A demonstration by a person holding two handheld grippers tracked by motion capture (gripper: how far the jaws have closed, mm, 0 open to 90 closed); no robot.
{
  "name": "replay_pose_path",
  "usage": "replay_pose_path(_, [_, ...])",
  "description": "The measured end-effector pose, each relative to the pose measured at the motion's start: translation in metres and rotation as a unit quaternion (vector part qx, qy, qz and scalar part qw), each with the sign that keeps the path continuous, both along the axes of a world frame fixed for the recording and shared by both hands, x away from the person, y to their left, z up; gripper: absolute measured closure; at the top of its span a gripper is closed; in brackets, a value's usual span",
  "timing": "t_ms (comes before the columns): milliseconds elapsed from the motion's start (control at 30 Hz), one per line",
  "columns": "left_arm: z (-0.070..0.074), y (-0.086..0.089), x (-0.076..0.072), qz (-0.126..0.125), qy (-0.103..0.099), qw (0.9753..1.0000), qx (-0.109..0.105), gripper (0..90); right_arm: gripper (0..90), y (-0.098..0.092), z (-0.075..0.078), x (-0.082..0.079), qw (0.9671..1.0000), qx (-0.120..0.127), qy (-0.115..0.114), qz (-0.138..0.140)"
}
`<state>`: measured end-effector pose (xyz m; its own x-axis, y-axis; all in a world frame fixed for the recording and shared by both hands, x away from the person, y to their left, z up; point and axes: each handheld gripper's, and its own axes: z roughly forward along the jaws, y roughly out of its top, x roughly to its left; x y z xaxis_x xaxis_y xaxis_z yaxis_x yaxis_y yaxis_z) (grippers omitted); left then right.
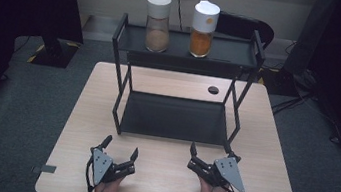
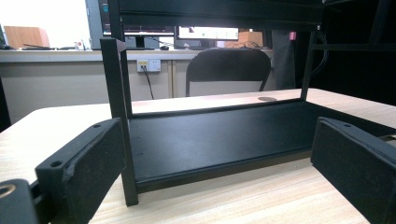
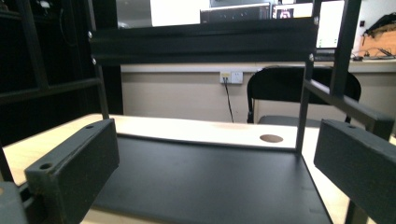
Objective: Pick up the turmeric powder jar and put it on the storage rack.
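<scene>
You rest both hands at the near edge of the pale wooden worktop [image 1: 166, 186], the left gripper [image 1: 119, 151] and the right gripper [image 1: 211, 155] each with its fingers spread wide and nothing between them. Ahead of you stands a black two-tier rack [image 1: 175, 117], its lower shelf bare, as the left gripper view and the right gripper view both show from low down. On the upper shelf, well apart from your grippers, two clear jars with white lids stand upright side by side: the left jar [image 1: 157, 22] holds a pale brown powder that fills roughly its lower half, and the right jar [image 1: 203, 29] holds a bright orange powder to about the same level. Both lids appear to be seated. By the look of it the work has not begun: you are at the start position, lined up with the rack, and neither jar is touched. The next move seems to call for a lift and a long forward reach over the rack's front rail to the top shelf, arriving level with a jar's glass body below the lid, fingers kept wide enough to pass either side before closing. A small dark round disc [image 1: 213, 90] sits on the worktop behind the rack.
</scene>
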<state>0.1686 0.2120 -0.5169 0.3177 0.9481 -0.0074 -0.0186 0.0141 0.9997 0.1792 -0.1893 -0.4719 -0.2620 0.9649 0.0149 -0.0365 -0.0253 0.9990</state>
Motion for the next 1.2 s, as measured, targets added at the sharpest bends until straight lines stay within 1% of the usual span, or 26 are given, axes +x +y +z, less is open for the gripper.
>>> replay_pose_path(33, [0.0, 0.0, 0.0, 0.0, 0.0, 1.0, 0.0, 2.7, 0.0, -0.001, -0.002, -0.001, 1.0, -0.001, 0.004, 0.002])
replay_pose_path(167, [0.0, 0.0, 0.0, 0.0, 0.0, 1.0, 0.0, 2.7, 0.0, 0.0, -0.007, -0.003, 1.0, -0.002, 0.005, -0.002])
replay_pose_path(200, [0.0, 0.0, 0.0, 0.0, 0.0, 1.0, 0.0, 2.7, 0.0, 0.0, -0.009, -0.003, 0.9999, -0.001, 0.012, -0.003])
replay_pose_path(267, [0.0, 0.0, 0.0, 0.0, 0.0, 1.0, 0.0, 2.7, 0.0, 0.0, -0.012, -0.003, 0.9999, -0.004, 0.015, -0.003])
replay_pose_path(533, [0.0, 0.0, 0.0, 0.0, 0.0, 1.0, 0.0, 2.7, 0.0, 0.002, -0.021, -0.005, 0.9997, -0.011, 0.02, -0.01])
replay_pose_path(800, [0.0, 0.0, 0.0, 0.0, 0.0, 1.0, 0.0, 2.7, 0.0, 0.002, -0.027, -0.006, 0.9996, -0.007, 0.022, -0.014])
replay_pose_path(1033, [0.0, 0.0, 0.0, 0.0, 0.0, 1.0, 0.0, 2.7, 0.0, 0.002, -0.031, -0.007, 0.9995, -0.005, 0.028, -0.015])
replay_pose_path(1133, [0.0, 0.0, 0.0, 0.0, 0.0, 1.0, 0.0, 2.7, 0.0, 0.003, -0.032, -0.006, 0.9994, -0.001, 0.032, -0.014])
replay_pose_path(1200, [0.0, 0.0, 0.0, 0.0, 0.0, 1.0, 0.0, 2.6, 0.0, 0.003, -0.033, -0.006, 0.9994, -0.001, 0.031, -0.014])
